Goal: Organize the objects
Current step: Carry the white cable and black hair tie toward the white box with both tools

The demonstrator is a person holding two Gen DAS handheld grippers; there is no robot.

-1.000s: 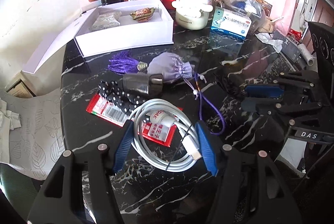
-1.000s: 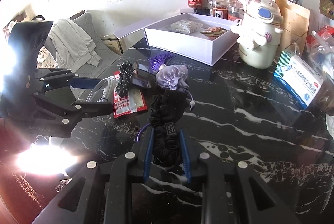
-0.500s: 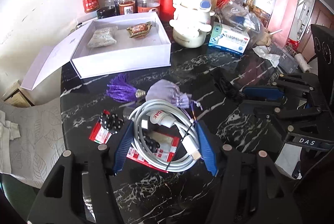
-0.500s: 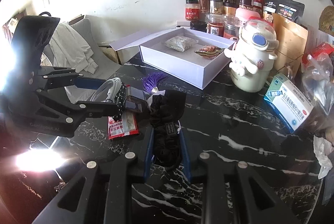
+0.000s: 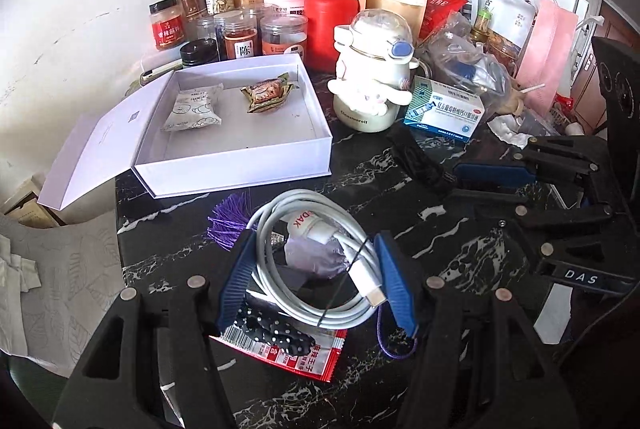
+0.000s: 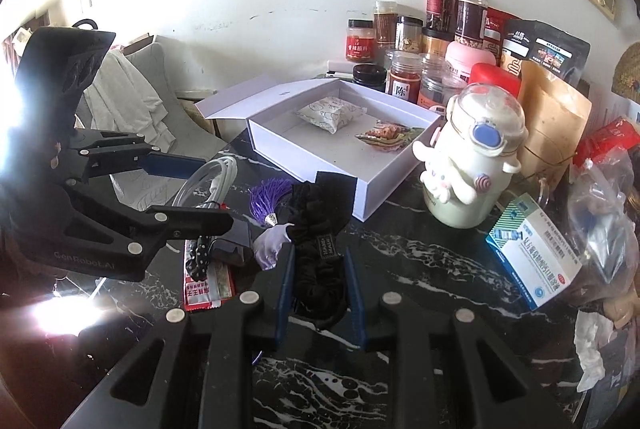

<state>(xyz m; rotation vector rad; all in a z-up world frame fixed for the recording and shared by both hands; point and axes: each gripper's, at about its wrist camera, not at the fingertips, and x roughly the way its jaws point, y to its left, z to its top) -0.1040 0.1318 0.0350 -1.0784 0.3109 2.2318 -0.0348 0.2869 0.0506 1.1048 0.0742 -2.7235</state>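
Left gripper: jaws held at a middling spread, blue pads pressing both sides of a coiled white cable. Coil is clear of the desk, a white plug end lying across its middle.

Right gripper: jaws narrow, clamped on a black scrunchie that bunches up between the pads and sticks out ahead of the tips. Also off the desk.

Under and just past the left gripper: red snack packet flat on the black marble, a black polka-dot hair tie lying on it. Lilac drawstring pouch showing through the coil, its purple tassel fanned out toward the box. A purple cord loops out near the right-hand pad.

Middle: open white box, lid folded flat off the desk's left edge. Inside, a white snack pack at left and a green-and-gold wrapped sweet at right, apart from each other; most of the box floor is bare.

Beside the box to the right: cream cartoon-dog bottle, upright. A blue-and-white medicine carton lies just right of it.

Far: jars, a red canister, pouches and bags crowd against the wall.
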